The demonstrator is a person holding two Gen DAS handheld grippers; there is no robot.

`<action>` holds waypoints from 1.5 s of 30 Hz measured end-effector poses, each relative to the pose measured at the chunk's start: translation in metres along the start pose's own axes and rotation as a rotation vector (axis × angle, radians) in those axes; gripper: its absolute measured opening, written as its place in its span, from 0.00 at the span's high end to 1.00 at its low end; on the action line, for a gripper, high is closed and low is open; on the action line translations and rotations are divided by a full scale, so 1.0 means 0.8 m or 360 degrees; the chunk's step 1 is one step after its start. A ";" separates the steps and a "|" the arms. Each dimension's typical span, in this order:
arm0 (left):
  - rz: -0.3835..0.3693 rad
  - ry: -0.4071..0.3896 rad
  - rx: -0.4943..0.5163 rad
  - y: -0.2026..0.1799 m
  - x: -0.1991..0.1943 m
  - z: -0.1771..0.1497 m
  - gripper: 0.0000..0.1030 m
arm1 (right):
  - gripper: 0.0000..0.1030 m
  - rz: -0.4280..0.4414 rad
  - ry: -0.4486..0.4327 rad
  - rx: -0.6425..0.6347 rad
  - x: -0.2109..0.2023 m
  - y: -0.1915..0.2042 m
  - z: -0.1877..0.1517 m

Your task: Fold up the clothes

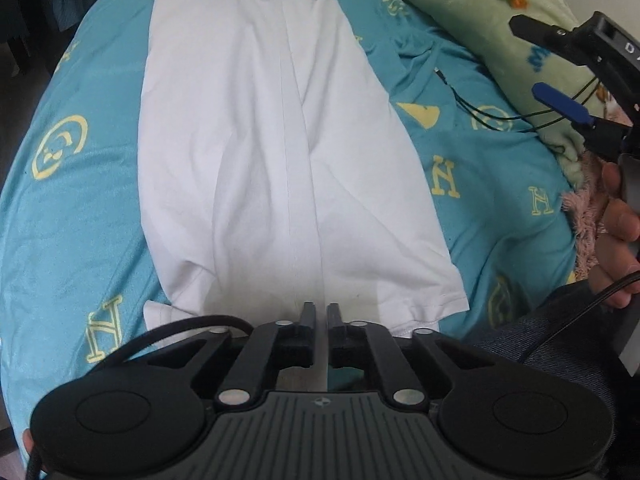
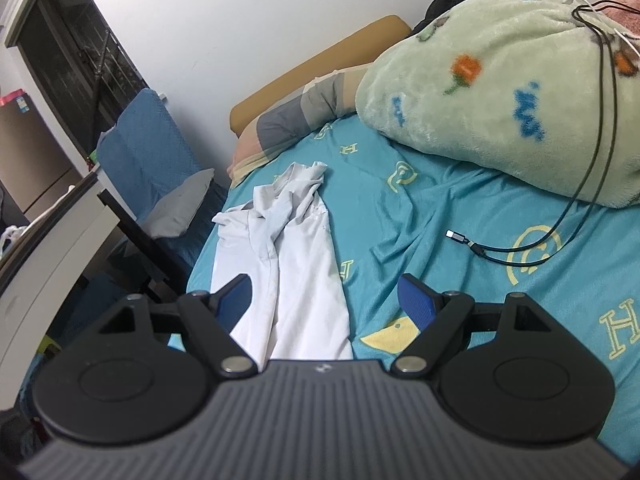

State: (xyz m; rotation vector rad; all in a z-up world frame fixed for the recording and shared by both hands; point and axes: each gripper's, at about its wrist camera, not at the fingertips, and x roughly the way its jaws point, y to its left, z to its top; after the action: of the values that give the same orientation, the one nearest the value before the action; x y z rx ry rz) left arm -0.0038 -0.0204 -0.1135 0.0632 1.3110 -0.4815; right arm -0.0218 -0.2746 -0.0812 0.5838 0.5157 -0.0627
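A white shirt [image 1: 280, 140] lies lengthwise on the teal bed sheet [image 1: 80, 200], its sides folded in to meet along a centre line and its collar at the far end. My left gripper [image 1: 320, 314] sits at the near hem with its fingers almost together, and white cloth shows in the narrow gap. Off to the right, my right gripper [image 1: 524, 58] hovers open over the green blanket, held by a hand [image 1: 618, 220]. In the right wrist view, the right gripper [image 2: 324, 292] is open above the shirt [image 2: 296, 280], its blue pads [image 2: 416, 308] holding nothing.
A green fleece blanket [image 2: 500, 100] is bunched along the right of the bed, with black cables [image 2: 500, 254] trailing off it onto the sheet [image 2: 400, 208]. The bed's left edge [image 2: 208, 248] drops to a blue chair [image 2: 148, 148] and a white desk [image 2: 60, 256].
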 end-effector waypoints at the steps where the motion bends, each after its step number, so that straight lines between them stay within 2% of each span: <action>1: 0.0009 -0.0020 0.0000 -0.002 -0.004 0.002 0.60 | 0.21 0.0007 0.0003 -0.0006 0.001 0.002 0.000; 4: 0.0055 -0.0108 -0.0011 -0.008 -0.016 0.013 0.32 | 0.21 0.0017 0.0006 -0.0034 0.001 0.005 -0.001; 6: 0.0117 -0.0204 -0.0025 -0.009 -0.027 0.024 0.21 | 0.21 0.0021 0.0000 -0.0061 0.001 0.008 -0.001; 11: 0.0160 -0.0440 -0.0058 -0.012 -0.051 0.055 0.17 | 0.21 0.0016 -0.0037 -0.0171 -0.003 0.021 -0.003; 16: 0.0261 -0.0659 -0.0011 -0.028 -0.066 0.083 0.07 | 0.21 0.0024 -0.0081 -0.0306 -0.006 0.037 -0.007; 21: 0.0380 -0.0764 0.0072 -0.036 -0.058 0.093 0.06 | 0.21 0.0012 -0.0127 -0.0343 0.000 0.047 0.001; 26: 0.0380 -0.0821 -0.0026 -0.019 -0.049 0.093 0.06 | 0.21 0.0040 -0.0172 -0.0386 0.016 0.058 0.016; 30: 0.0427 -0.0883 -0.0066 -0.009 -0.051 0.098 0.06 | 0.21 0.0060 -0.0168 -0.0432 0.029 0.063 0.022; 35: 0.0437 -0.0958 -0.0151 -0.001 -0.057 0.108 0.06 | 0.21 0.0067 -0.0168 -0.0462 0.044 0.068 0.032; 40: 0.0434 -0.1003 -0.0311 0.010 -0.064 0.129 0.06 | 0.21 0.0073 -0.0194 -0.0437 0.060 0.065 0.046; 45: 0.0374 -0.0988 -0.0326 0.018 -0.048 0.138 0.06 | 0.21 0.0057 -0.0178 -0.0425 0.084 0.062 0.055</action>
State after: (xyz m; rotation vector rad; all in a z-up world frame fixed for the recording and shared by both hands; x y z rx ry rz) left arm 0.0952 -0.0303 -0.0512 -0.0966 0.7234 -0.1402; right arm 0.0665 -0.2512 -0.0568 0.3262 0.3964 0.0077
